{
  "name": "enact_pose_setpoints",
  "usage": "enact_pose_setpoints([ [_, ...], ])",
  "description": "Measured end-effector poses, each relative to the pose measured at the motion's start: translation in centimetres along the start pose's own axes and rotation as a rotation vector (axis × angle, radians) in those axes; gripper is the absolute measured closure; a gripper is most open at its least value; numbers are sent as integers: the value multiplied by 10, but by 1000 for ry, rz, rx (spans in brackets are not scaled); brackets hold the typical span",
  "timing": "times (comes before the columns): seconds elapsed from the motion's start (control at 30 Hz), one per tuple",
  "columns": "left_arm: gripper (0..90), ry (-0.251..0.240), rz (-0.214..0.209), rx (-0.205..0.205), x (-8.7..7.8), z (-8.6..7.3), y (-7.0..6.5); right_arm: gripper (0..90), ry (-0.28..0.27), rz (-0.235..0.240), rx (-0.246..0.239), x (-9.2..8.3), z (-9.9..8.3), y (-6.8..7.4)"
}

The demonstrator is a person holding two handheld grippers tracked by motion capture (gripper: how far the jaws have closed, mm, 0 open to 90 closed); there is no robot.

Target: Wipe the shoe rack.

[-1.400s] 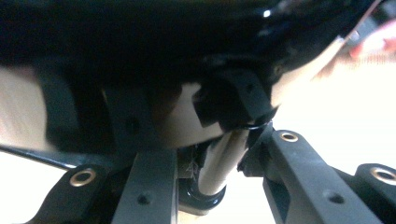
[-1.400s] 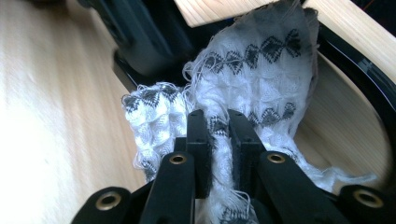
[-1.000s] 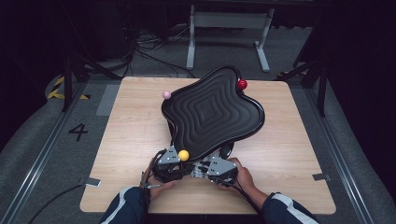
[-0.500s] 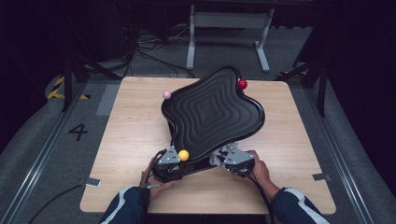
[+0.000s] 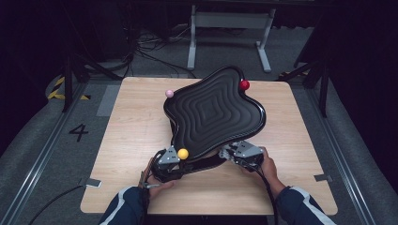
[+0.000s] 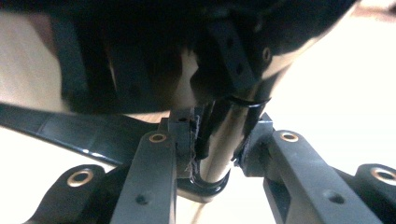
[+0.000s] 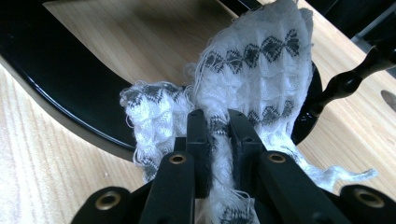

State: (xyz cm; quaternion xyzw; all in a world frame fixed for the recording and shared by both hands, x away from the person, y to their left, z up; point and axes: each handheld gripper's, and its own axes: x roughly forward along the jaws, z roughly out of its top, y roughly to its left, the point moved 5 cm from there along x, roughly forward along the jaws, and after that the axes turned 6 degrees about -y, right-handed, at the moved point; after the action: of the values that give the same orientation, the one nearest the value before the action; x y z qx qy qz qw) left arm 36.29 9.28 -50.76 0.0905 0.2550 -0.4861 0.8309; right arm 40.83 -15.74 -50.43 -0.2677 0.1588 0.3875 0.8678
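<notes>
Grippers at work on a wooden table (image 5: pixel 131 136): the left gripper (image 6: pixel 215 144) clamps the black wavy tray's (image 5: pixel 211 115) glossy leg, the right gripper (image 7: pixel 219 140) pinches a white patterned cloth (image 7: pixel 252 70) beside the tray's near edge. Tray's underside is dark, blurred.

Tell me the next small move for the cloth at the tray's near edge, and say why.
Probably bring the right hand-held gripper forward until the white cloth pinched in it meets the glossy black tray's rim, then wipe along it. The cloth hangs just short of that rim, while the left hand-held gripper is clamped on the tray's stand, seemingly steadying it.
</notes>
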Motion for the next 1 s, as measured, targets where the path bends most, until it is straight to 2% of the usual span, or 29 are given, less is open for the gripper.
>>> enact_pose_setpoints([
  [0.1,723,0,6,-3,0,-1,2,811,-1,16,14,0,1,3],
  [0.33,726,10,5,2,-1,-1,2,811,-20,74,-1,0,7,15],
  [0.5,727,5,8,-4,-1,-1,3,808,-29,113,-4,0,14,31],
  [0.57,727,1,6,-5,0,-1,3,807,-37,134,-23,1,19,40],
  [0.6,727,1,6,-5,0,-1,3,807,-37,134,-23,1,19,40],
  [0.63,727,2,5,-3,0,-1,3,808,-41,146,-43,3,24,49],
  [0.7,727,5,6,-2,-1,-1,3,810,-38,147,-59,5,27,53],
  [0.73,727,3,10,1,-1,-1,4,811,-37,147,-67,5,27,53],
  [0.83,728,9,7,0,-1,-1,4,811,-41,150,-30,5,23,46],
  [0.93,728,14,9,-4,-2,-1,7,813,-23,107,-26,5,18,33],
  [1.0,727,11,12,-5,-3,-1,9,813,-10,66,1,4,12,19],
])
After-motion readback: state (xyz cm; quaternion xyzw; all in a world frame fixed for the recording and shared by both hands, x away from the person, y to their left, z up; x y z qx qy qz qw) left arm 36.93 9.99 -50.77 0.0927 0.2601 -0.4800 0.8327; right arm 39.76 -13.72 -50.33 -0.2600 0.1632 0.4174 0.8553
